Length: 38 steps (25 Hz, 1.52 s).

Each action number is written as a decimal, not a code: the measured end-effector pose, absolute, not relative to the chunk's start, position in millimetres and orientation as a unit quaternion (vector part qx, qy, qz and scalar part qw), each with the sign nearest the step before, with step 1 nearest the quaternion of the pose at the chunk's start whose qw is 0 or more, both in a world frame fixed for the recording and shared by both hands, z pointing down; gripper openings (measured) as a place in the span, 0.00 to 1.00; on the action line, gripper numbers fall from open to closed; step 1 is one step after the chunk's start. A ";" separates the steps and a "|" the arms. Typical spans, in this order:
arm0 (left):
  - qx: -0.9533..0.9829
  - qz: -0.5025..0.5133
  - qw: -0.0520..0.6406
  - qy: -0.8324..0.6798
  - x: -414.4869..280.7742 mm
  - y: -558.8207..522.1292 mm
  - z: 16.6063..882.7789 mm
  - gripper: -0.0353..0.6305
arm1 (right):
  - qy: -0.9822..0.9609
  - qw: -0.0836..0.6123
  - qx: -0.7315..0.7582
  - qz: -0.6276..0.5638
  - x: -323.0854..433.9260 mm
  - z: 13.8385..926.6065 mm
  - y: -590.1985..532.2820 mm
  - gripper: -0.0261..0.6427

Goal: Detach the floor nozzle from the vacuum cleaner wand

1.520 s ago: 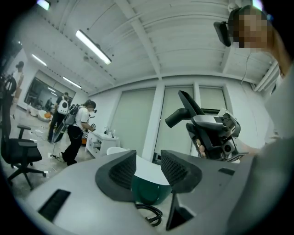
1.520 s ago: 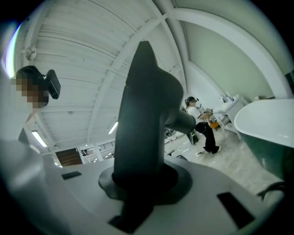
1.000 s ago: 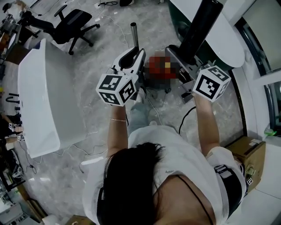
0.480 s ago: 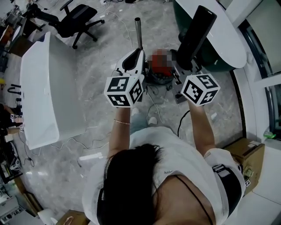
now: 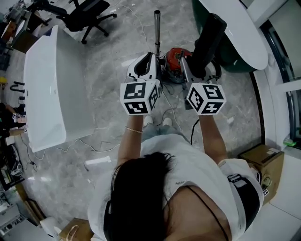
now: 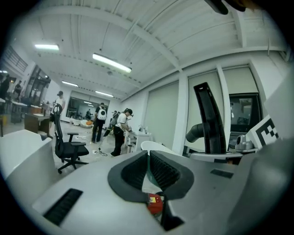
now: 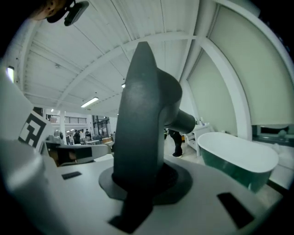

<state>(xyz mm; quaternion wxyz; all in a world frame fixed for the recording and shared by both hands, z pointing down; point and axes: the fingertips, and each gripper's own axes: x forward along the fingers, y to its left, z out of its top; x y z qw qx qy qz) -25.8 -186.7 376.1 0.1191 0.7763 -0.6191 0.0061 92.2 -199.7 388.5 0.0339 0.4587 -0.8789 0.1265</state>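
In the head view my right gripper (image 5: 188,68) is shut on the black floor nozzle (image 5: 209,35), which rises up and to the right from its jaws. The right gripper view shows the nozzle (image 7: 142,119) clamped between the pads of the right gripper (image 7: 142,172). My left gripper (image 5: 149,57) sits to the left of it. Its jaws have just been closing and now stand shut with nothing between them, as the left gripper (image 6: 148,160) shows in its own view. A steel wand (image 5: 157,28) stands beyond the left gripper's tips. The red vacuum body (image 5: 178,56) lies between the grippers.
A white bathtub (image 5: 42,84) stands at the left, a green and white one (image 5: 235,33) at the top right. An office chair (image 5: 89,9), floor cables (image 5: 94,146) and a cardboard box (image 5: 265,162) lie around. People (image 6: 121,128) stand far off.
The two grippers have drawn closer together in the head view. The right one has sunk with the nozzle still in its jaws. The left one has shifted right.
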 end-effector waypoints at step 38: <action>0.806 0.041 0.122 -0.578 -25.9 -149.9 421.2 0.06 | -0.838 0.107 0.526 0.095 57.8 428.3 -153.5 0.16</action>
